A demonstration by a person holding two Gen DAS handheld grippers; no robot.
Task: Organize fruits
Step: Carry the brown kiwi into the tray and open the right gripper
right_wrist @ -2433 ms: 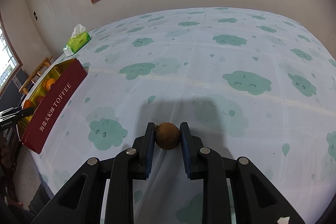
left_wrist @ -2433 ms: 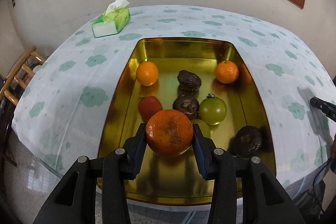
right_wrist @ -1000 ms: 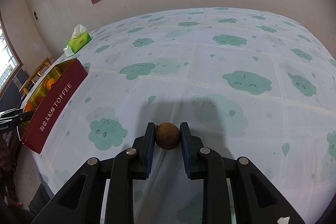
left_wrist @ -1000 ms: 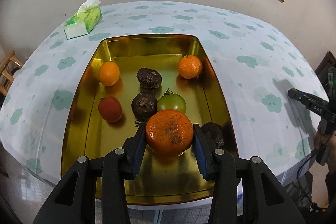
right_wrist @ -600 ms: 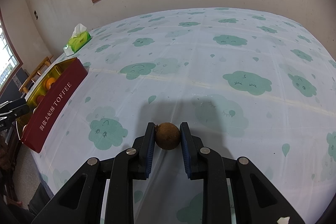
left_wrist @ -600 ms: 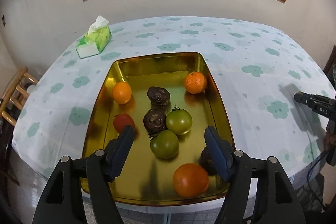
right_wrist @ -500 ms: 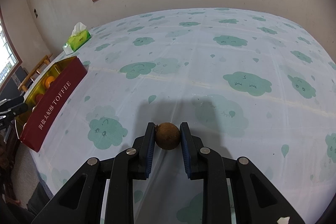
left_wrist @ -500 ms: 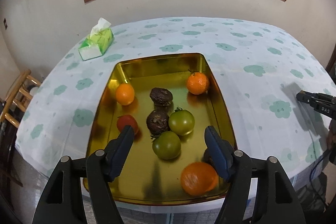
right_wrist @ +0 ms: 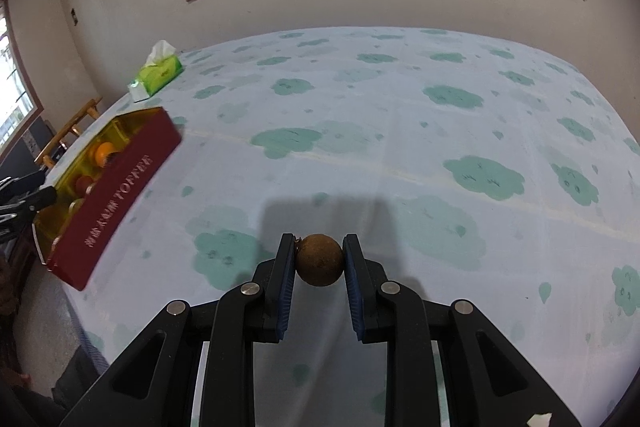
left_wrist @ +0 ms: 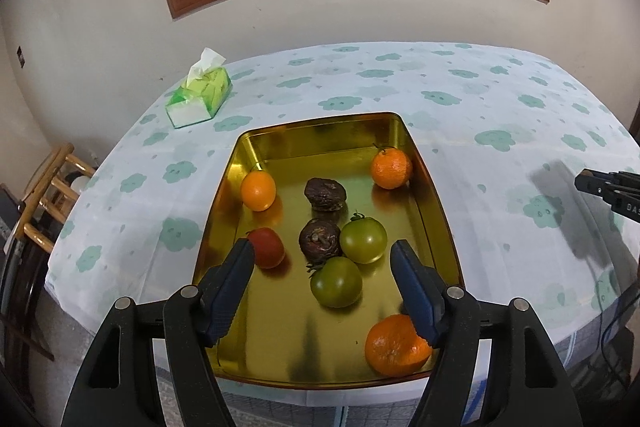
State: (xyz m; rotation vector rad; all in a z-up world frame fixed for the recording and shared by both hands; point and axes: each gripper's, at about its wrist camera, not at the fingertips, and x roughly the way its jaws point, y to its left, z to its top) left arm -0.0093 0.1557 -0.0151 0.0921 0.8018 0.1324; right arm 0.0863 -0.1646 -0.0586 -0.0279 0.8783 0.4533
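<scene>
Left gripper (left_wrist: 322, 259): jaws spread wide, holding nothing, above the gold rectangular metal tray (left_wrist: 434, 203). The large orange mandarin (left_wrist: 396, 345) it gripped 2.4 s ago now lies in the tray's near right corner. Beyond it, two green tomatoes. Right gripper (right_wrist: 319, 259): clamped on a small round brown fruit (right_wrist: 319, 259) above the cloud-print tablecloth (right_wrist: 400, 115), unchanged, well right of the tray.

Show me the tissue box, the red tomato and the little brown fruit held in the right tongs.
tissue box (left_wrist: 200, 98), left wrist view, green top face.
red tomato (left_wrist: 267, 247), left wrist view, centre of skin.
small brown fruit (right_wrist: 319, 259), right wrist view, front surface.
</scene>
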